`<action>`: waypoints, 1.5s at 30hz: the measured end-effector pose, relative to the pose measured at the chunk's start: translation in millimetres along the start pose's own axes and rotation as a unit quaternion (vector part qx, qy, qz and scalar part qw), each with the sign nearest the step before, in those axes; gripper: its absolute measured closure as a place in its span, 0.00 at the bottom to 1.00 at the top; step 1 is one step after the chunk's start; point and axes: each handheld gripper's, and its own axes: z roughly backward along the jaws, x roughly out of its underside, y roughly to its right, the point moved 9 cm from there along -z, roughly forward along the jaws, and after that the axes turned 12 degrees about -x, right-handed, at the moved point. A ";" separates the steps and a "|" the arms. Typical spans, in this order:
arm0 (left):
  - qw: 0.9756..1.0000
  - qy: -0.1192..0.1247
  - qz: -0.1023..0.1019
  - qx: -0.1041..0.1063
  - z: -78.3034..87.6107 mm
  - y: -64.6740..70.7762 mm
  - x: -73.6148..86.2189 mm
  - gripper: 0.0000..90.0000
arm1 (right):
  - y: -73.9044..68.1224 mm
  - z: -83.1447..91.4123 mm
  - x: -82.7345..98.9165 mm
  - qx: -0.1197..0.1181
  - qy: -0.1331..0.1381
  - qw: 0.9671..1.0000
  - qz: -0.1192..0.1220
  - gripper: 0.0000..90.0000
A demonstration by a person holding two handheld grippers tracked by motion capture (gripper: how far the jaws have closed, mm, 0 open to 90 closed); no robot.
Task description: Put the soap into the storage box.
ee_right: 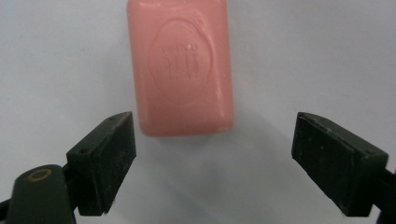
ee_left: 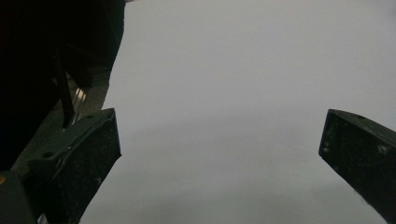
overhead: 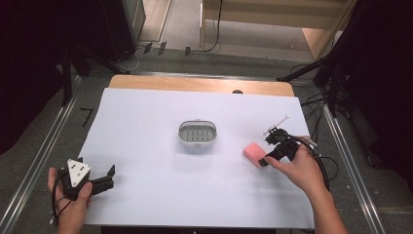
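Jaws of the right gripper (ee_right: 215, 163) stand wide apart with nothing between them, their tips just short of the near end of the soap (ee_right: 181, 65), which lies flat on the white sheet (overhead: 146, 126). From above, the right gripper (overhead: 265, 161) sits at the right of the table with the soap (overhead: 254, 154) touching or nearly touching its tips, and the dish (overhead: 197, 133) lies well apart to the left, near the middle of the sheet. Jaws of the left gripper (ee_left: 219, 154) are likewise spread wide and hold nothing, with bare sheet under them; that gripper (overhead: 104, 178) rests at the near left corner, far from both things.

Judging by its look, the soap is a hard, smooth pink bar with rounded edges and a stamped oval on top: light, stiff, unlikely to break, but probably slick, so it may squirt out of a pinch on the curved corners. The long flat sides look like the best place to grip, near mid-length, with the jaws brought down astride the bar and closed squarely.

Count: one soap, one dish, which is slotted and empty, two grippers, one sheet.
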 end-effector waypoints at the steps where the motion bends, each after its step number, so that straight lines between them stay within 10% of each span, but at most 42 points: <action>1: 1.000 0.000 0.000 0.000 0.0 0.0 0.1 0.00 | -0.7 -1.1 -1.9 0.000 0.000 1.000 0.004 0.16; 45: 1.000 -0.005 -0.002 0.010 -0.4 1.2 0.7 0.00 | -10.3 -31.4 -30.1 -0.007 -0.040 0.999 0.005 0.40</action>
